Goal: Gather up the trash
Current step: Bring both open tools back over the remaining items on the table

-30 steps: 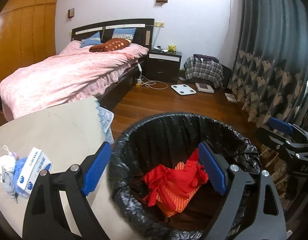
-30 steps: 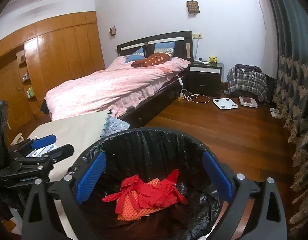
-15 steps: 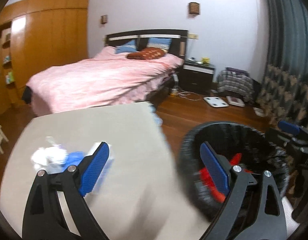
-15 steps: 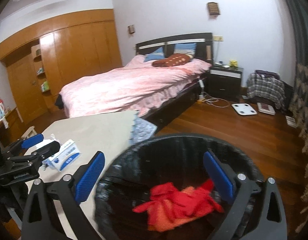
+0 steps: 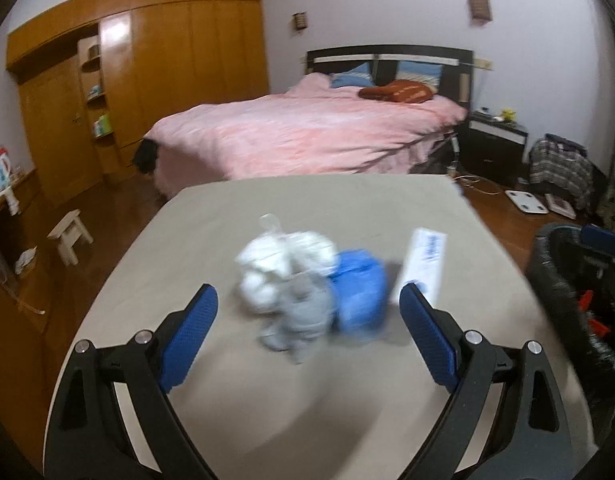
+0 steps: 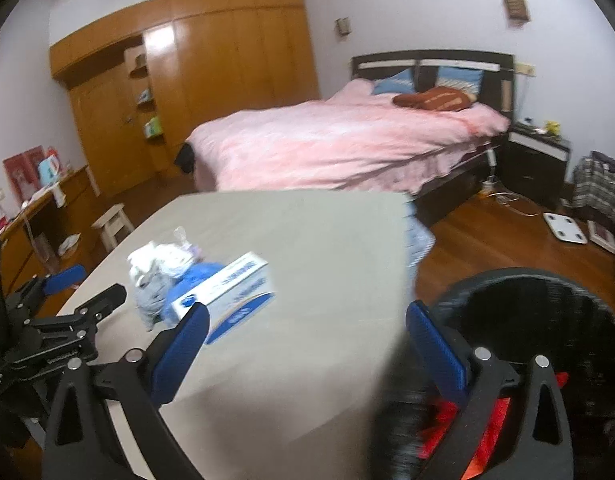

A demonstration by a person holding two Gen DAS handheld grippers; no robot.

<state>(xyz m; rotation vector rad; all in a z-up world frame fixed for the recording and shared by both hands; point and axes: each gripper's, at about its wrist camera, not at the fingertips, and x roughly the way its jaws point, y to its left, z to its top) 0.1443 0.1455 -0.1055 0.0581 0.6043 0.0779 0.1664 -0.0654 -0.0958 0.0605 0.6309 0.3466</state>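
The left gripper [image 5: 307,316] was held spread and empty above the table [image 5: 307,400], aimed at the bagged trash [image 5: 291,272]; the right gripper [image 6: 305,330] was likewise spread, holding nothing.

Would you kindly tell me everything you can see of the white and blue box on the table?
The box is a long rectangular carton, apparently cardboard, white on top with blue panels and blue print too blurred to read. It looks closed and lies flat on the grey table, near the edge facing the black-lined bin. One long side sits close against a crumpled blue bag; whether they touch is unclear. Neither gripper touches it; the right gripper is open in front of it.
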